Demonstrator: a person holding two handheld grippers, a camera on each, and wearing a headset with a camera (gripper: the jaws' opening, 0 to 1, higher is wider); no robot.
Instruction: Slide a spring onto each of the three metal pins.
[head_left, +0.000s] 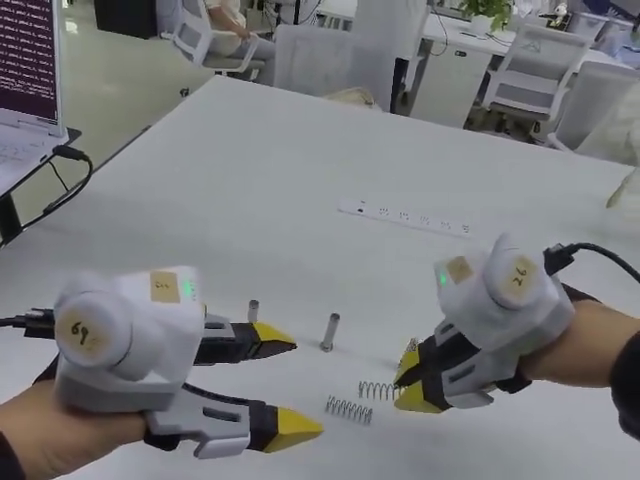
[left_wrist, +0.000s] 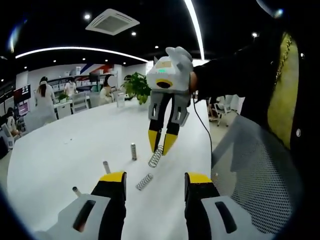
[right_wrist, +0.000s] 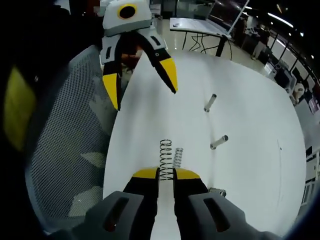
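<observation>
head view: left gripper (head_left: 288, 383) jaws wide, empty. right gripper (head_left: 405, 385) pinched narrow on the end of a spring (head_left: 377, 390). second spring (head_left: 348, 408) lies loose on the table (head_left: 300, 180) just beside it. two pins (head_left: 330, 332) stand upright between the grippers.
left gripper view: three pins bare, held spring tilts down from the right gripper's tips.
right gripper view: spring sticks out from between its near-shut jaws.

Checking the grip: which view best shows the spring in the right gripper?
The left gripper view: the spring shows side-on, pinched by the right gripper. The right gripper view foreshortens it; the head view partly hides it.
</observation>
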